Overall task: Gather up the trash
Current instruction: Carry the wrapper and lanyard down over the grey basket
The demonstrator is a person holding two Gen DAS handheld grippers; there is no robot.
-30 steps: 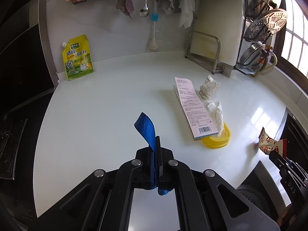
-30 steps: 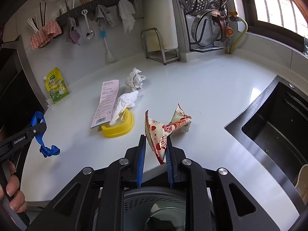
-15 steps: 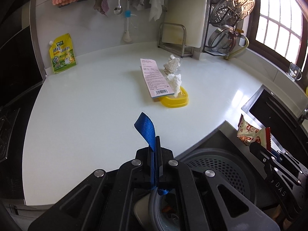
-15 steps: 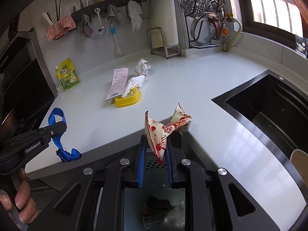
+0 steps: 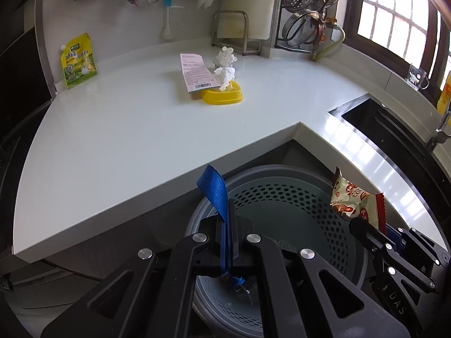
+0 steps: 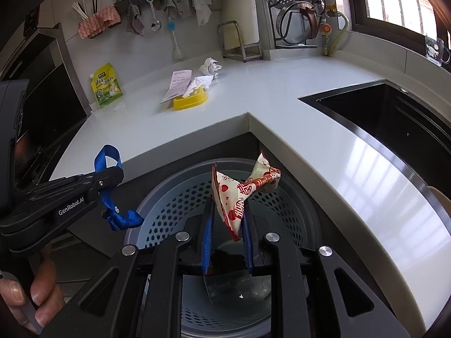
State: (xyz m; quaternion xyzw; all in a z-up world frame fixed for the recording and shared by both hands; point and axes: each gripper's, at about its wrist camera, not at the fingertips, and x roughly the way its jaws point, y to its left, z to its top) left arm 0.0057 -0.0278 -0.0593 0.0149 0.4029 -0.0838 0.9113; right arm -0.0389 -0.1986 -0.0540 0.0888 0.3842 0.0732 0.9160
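My left gripper (image 5: 227, 211) is shut on a blue ribbon (image 5: 215, 188) and holds it over the grey perforated trash bin (image 5: 284, 197). It also shows in the right wrist view (image 6: 112, 173) with the ribbon (image 6: 108, 157) hanging down. My right gripper (image 6: 225, 211) is shut on a red and white snack wrapper (image 6: 239, 194) above the bin (image 6: 174, 197). In the left wrist view the wrapper (image 5: 352, 202) hangs over the bin's right rim. On the counter lie a receipt (image 5: 196, 71), two crumpled tissues (image 5: 225, 66) and a yellow dish (image 5: 222, 95).
A yellow-green pouch (image 5: 79, 60) leans on the back wall. A black sink (image 6: 394, 118) lies to the right. A rack (image 5: 239, 32) with a board and strainers (image 5: 315, 5) stands at the back. The white counter edge (image 5: 197, 169) borders the bin.
Both grippers have drawn back from the counter and moved down over the trash bin, still holding the ribbon and the wrapper. The bin now fills the lower view.
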